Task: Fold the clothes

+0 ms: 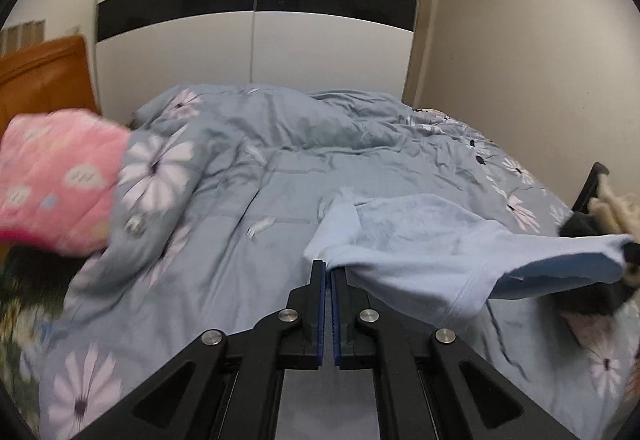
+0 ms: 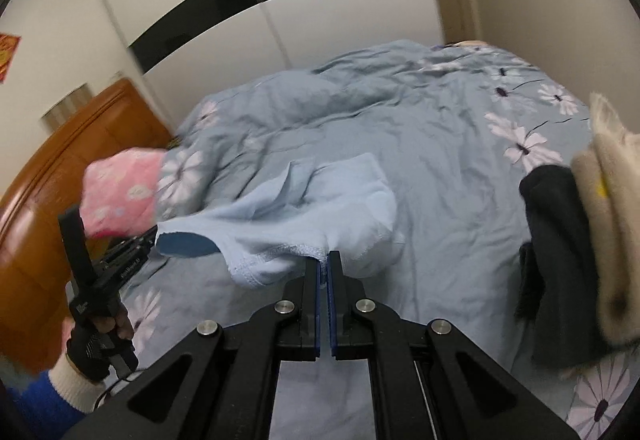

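Both grippers (image 1: 327, 272) (image 2: 324, 264) pinch (jaws closed) pale-blue garment (image 1: 420, 240) aloft.

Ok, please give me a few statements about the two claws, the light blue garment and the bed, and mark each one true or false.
1. Both claws are shut on the light blue cotton garment. True: the left claw and the right claw each pinch an edge.
2. The garment lies flat and fully folded. False: it is held up, stretched between the claws, partly draped on the bed.
3. The grey-blue floral quilt covers the bed. True.
4. A green cushion sits near the headboard. False: the pink patterned quilted cushion is there.
5. Dark and beige clothes lie at the right side of the bed. True.
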Action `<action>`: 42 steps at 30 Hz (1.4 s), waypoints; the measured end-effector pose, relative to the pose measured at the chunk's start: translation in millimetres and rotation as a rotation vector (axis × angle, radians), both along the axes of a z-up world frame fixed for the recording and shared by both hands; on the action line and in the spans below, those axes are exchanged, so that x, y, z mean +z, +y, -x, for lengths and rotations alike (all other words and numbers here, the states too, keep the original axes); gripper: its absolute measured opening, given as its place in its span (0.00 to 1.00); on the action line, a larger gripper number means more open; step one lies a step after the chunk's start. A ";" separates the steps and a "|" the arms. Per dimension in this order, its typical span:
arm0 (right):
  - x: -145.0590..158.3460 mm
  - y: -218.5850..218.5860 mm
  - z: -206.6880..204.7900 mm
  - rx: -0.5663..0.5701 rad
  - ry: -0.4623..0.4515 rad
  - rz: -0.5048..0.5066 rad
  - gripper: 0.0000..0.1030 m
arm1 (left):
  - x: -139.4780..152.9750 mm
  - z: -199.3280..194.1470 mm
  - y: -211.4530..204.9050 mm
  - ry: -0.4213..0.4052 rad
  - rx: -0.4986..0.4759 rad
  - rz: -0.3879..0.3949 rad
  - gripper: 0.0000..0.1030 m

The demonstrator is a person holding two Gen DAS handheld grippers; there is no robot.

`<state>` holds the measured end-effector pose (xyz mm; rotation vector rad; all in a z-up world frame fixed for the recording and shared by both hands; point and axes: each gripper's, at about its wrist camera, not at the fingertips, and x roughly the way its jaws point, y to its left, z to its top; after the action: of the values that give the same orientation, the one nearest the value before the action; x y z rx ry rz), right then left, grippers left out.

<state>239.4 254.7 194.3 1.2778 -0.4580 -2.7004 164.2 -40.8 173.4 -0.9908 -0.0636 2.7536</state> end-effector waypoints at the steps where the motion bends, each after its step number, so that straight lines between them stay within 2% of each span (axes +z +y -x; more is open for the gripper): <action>1: -0.5 -4.1 -11.9 0.024 -0.020 0.007 0.02 | -2.0 -20.0 -6.6 -0.032 0.002 -0.004 0.03; 6: -7.4 -23.9 -72.2 0.140 -0.136 0.054 0.03 | -37.7 -108.7 -23.5 -0.261 -0.003 0.018 0.02; 10: -47.5 -34.2 -131.4 0.175 -0.377 0.174 0.03 | -57.9 -178.1 -30.9 -0.502 -0.014 -0.005 0.02; 12: -61.7 -40.6 -156.8 0.179 -0.475 0.228 0.03 | -65.0 -203.2 -29.8 -0.597 -0.023 -0.016 0.02; 15: -69.5 -43.0 -162.8 0.176 -0.511 0.240 0.03 | -73.5 -213.5 -25.1 -0.632 -0.035 0.020 0.02; 17: -76.8 -39.5 -145.8 0.165 -0.488 0.222 0.03 | -82.8 -197.1 -23.5 -0.616 -0.024 0.014 0.02; 23: -109.4 -29.2 -60.6 0.119 -0.387 0.153 0.02 | -119.0 -105.5 -10.6 -0.463 -0.025 0.049 0.02; 28: -136.6 -20.7 10.4 0.080 -0.303 0.096 0.02 | -154.3 -28.7 -5.6 -0.426 0.023 0.054 0.02; 33: -136.7 -15.5 71.8 0.081 -0.215 0.046 0.02 | -151.9 38.2 -1.6 -0.345 0.021 0.026 0.02; 40: -134.1 -5.0 180.9 0.028 -0.127 -0.015 0.02 | -130.3 143.1 6.6 -0.232 -0.011 0.061 0.02; 42: -134.2 2.8 214.6 -0.001 -0.108 -0.041 0.02 | -133.6 157.1 4.7 -0.244 -0.016 0.054 0.02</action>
<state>24.9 257.5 60.1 1.4401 -0.4159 -2.6644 7.1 -36.0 39.8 -1.3309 -0.0189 2.6184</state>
